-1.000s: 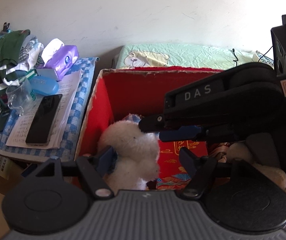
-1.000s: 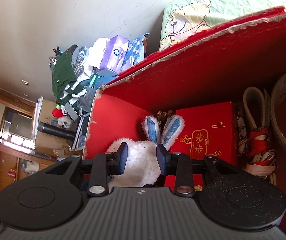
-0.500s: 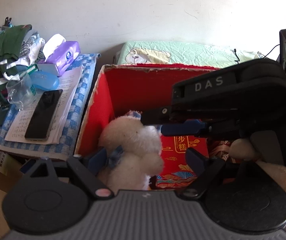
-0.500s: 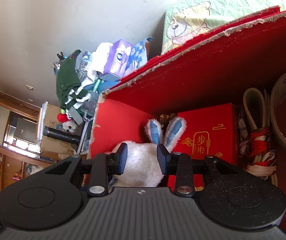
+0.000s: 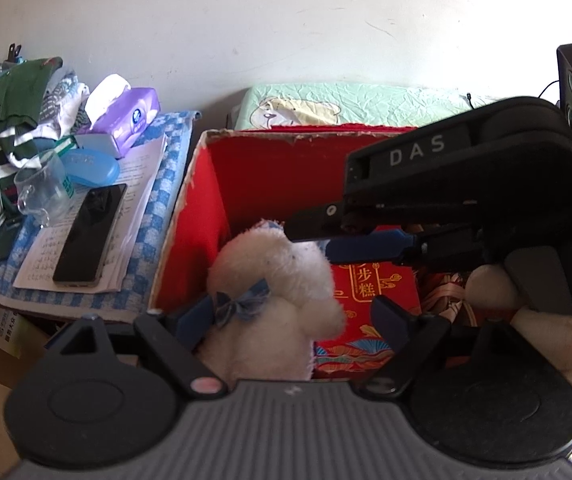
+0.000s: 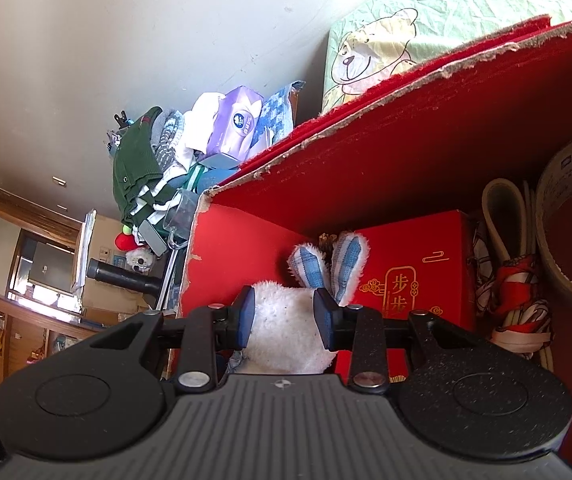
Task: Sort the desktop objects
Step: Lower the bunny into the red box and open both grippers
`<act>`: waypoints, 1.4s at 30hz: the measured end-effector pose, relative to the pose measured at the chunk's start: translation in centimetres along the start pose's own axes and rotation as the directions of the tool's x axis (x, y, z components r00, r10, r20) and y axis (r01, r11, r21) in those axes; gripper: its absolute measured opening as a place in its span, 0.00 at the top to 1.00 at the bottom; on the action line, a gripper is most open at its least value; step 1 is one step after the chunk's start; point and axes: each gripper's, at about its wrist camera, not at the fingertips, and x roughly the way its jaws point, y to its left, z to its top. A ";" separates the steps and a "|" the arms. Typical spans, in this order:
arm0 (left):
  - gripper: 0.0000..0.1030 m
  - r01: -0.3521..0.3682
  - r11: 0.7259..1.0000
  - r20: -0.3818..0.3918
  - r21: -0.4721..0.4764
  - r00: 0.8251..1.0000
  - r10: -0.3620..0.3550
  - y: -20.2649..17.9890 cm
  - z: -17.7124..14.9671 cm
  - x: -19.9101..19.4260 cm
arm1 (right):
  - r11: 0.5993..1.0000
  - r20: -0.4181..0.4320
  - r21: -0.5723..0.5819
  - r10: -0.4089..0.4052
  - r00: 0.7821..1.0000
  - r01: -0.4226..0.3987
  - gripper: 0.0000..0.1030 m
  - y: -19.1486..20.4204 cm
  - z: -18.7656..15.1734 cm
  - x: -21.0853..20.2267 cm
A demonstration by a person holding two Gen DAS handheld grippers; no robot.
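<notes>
Fluffy white plush rabbit with blue-checked ears [image 6: 290, 330] down in the red cardboard box [image 6: 406, 140], pinched by right gripper [image 6: 284, 314]; left gripper [image 5: 290, 320] jaws wide. Likely light, squashy, unbreakable; best taken around the body, not the floppy ears.

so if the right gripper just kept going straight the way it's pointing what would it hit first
Its pads already flank the white plush rabbit, so the right gripper would push deeper onto it first. Beyond are the rabbit's checked ears and the red box wall, though depth is unclear.
</notes>
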 end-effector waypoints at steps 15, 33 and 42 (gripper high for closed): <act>0.22 0.020 0.998 0.023 -0.055 1.000 -0.019 1.1 0.5 -2.3 | 0.998 0.078 -0.048 -0.047 0.996 0.050 0.64 0.6 -1.1 -1.6; 0.19 0.034 0.999 0.042 -0.010 0.999 -0.033 -1.7 0.2 -4.8 | 0.985 0.256 -0.129 -0.081 0.963 0.118 0.64 1.0 -4.6 -7.8; 0.19 -0.016 1.000 0.035 -0.027 0.999 0.017 -4.3 -0.4 -5.5 | 0.992 0.222 -0.117 -0.017 0.975 0.044 0.64 -0.5 -4.7 -9.3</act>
